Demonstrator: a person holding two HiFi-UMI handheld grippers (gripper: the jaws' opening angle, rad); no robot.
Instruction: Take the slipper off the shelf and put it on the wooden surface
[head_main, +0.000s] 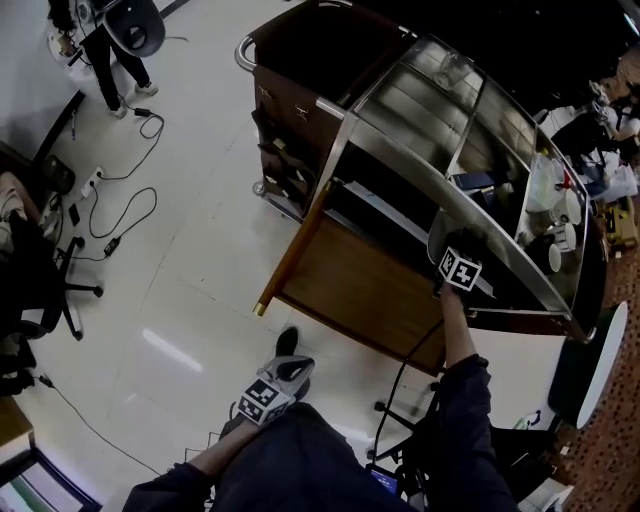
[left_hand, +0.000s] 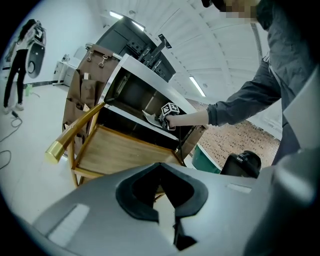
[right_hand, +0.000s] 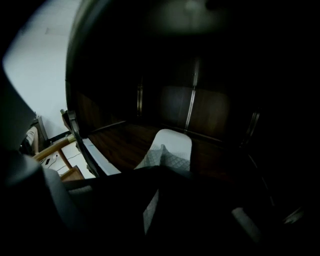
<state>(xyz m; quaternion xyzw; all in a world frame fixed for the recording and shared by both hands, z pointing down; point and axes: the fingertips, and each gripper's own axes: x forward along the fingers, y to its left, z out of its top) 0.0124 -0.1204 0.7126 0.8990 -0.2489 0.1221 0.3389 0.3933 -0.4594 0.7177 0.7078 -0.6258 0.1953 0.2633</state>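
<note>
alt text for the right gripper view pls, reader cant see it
The right gripper is shut on the quilted upper of a white fabric slipper lying on a dark wooden shelf inside a dim cabinet. At far left, outside the cabinet, part of a light wooden surface shows.

The floor was pale, glossy and hard, throwing back soft reflections of the overhead light. Black cables trailed loose across it from a white power strip. A dark office chair on a star base stood at the left edge. A trolley with dark wood panels and a metal frame stood mid-room. Along the right side the hard floor gave way to brown patterned carpet. The ceiling was white and panelled, fitted with long strip lights, all lit. The left wall was plain white.
</note>
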